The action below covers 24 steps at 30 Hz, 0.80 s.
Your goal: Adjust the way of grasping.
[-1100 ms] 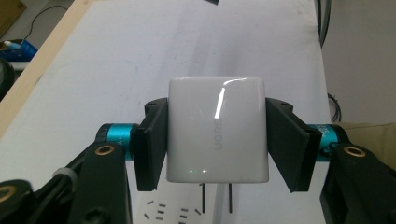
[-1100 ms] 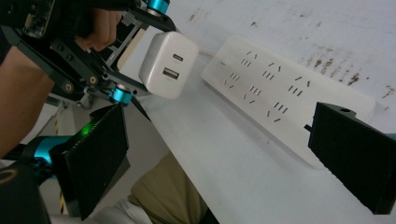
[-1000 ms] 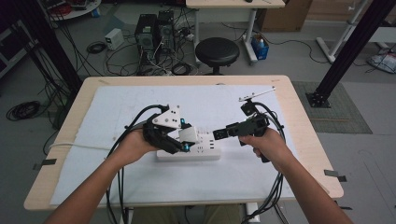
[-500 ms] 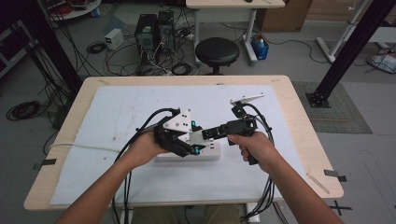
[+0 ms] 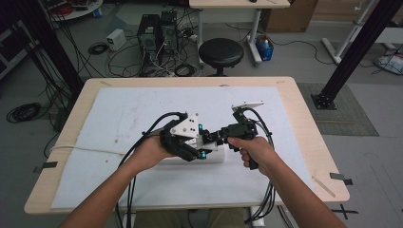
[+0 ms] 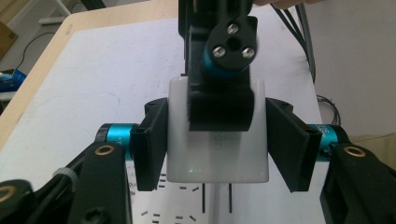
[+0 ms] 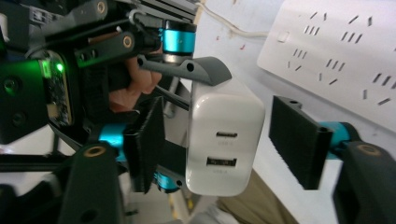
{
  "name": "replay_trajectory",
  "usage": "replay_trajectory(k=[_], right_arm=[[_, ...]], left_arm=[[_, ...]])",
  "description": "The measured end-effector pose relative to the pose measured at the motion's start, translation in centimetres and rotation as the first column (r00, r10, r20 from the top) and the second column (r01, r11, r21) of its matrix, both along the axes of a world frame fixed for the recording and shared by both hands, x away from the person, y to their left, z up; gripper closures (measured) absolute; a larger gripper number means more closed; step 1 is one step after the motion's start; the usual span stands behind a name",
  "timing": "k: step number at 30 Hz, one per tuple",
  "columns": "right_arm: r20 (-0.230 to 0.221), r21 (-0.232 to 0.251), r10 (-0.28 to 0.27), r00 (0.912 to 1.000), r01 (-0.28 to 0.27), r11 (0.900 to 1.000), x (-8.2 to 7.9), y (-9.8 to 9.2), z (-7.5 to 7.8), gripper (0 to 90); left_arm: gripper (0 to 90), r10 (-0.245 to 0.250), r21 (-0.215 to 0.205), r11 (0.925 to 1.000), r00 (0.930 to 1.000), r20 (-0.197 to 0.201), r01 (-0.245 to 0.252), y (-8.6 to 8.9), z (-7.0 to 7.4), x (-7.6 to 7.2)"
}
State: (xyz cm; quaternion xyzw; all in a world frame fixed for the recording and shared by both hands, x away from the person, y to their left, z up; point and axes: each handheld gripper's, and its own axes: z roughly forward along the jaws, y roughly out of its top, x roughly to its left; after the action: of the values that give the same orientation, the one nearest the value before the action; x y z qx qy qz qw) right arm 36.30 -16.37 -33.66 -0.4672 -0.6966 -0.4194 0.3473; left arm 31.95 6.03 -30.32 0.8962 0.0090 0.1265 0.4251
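Observation:
A white USB charger [image 6: 217, 158] hangs just above a white power strip [image 6: 187, 205], its two prongs pointing down at the slots. My left gripper [image 6: 217, 135] is shut on the charger's two sides. The right gripper [image 7: 219, 140] stands open around the same charger [image 7: 219, 109]: its left pad is beside the body and its right pad [image 7: 299, 140] is a small gap away. In the high view the left gripper [image 5: 204, 147] and right gripper [image 5: 215, 137] meet nose to nose over the power strip [image 5: 216, 156] at mid table. The charger's underside is hidden.
A white mat [image 5: 142, 109] covers most of the wooden table [image 5: 85, 99]. The strip's pale cord [image 5: 81, 148] runs off to the left edge. Black cables trail from both grippers toward the front edge. A stool [image 5: 221, 50] and computer gear stand beyond the far edge.
The right gripper has moved left and closed the distance to the left gripper, so its jaws now straddle the charger held there. The left hand has shifted slightly right.

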Motion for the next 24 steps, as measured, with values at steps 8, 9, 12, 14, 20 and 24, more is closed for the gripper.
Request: replay_trajectory(k=[8, 9, 12, 14, 20, 24], right_arm=[[-0.040, 0.050, 0.002, 0.9992, 0.000, 0.999, 0.0, -0.1, -0.8, 55.0], [-0.064, 0.051, 0.002, 0.9980, 0.001, 0.999, 0.0, -0.1, -0.9, 57.2], [-0.051, 0.058, -0.015, 0.9986, 0.018, 0.998, -0.1, -0.1, -1.1, 61.6], [-0.055, 0.062, -0.024, 0.9982, 0.027, 0.998, 0.0, -0.2, -1.1, 61.7], [-0.010, 0.015, -0.086, 0.9962, 0.086, 0.996, 0.2, -1.4, -1.3, 61.8], [0.059, -0.019, -0.146, 0.9876, 0.147, 0.989, 0.3, -3.8, -1.3, 61.8]], left_arm=[[42.4, 0.000, 0.018, 0.9998, 0.9995, 0.033, 0.000, -0.4, 0.0, -0.1], [42.4, 0.001, 0.014, 0.9999, 0.9993, 0.037, -0.001, -0.5, 0.0, -0.2], [42.3, 0.010, 0.025, 0.9996, 0.9985, 0.054, -0.011, -0.6, 0.0, -0.2], [42.2, 0.023, 0.017, 0.9996, 0.9981, 0.057, -0.024, -0.7, 0.0, -0.3], [22.7, 0.112, 0.002, 0.9937, 0.9934, 0.026, -0.112, 0.4, 0.8, 0.3], [17.8, 0.177, 0.013, 0.9841, 0.9842, -0.001, -0.177, 2.6, 1.0, 0.7]])
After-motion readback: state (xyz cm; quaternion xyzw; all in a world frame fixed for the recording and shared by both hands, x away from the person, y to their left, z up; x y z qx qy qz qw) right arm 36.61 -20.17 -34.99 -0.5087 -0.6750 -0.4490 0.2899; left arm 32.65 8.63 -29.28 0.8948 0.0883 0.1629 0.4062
